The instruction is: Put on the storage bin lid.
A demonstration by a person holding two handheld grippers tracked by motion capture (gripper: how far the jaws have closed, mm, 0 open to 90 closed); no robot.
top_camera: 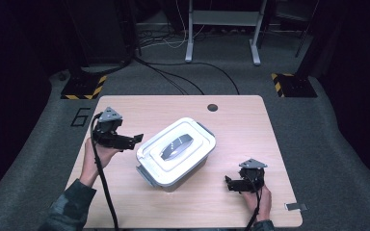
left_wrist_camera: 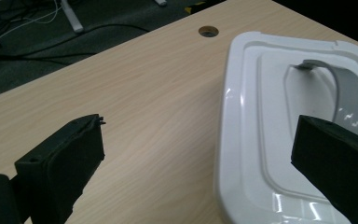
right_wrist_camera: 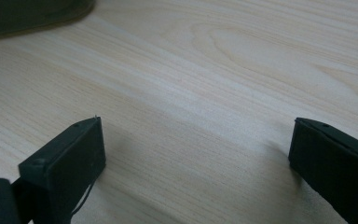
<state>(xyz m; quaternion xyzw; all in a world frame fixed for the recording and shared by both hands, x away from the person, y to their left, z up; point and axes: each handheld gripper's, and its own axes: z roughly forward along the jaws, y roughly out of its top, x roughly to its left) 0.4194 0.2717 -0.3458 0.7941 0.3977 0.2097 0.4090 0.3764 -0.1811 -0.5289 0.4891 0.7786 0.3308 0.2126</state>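
A white lidded storage box point(top_camera: 176, 151) with a grey handle point(top_camera: 175, 146) sits mid-desk point(top_camera: 231, 125); the left claw point(top_camera: 134, 140) gapes wide just left of it, empty; the right claw point(top_camera: 230, 183), near right, also wide, over bare wood.

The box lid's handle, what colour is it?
Grey handle, seen best in the left gripper view.

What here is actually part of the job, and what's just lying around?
In use:
white lidded box
its grey handle
left gripper, open
right gripper, open

Lying about:
small grey tag at table corner
floor cables
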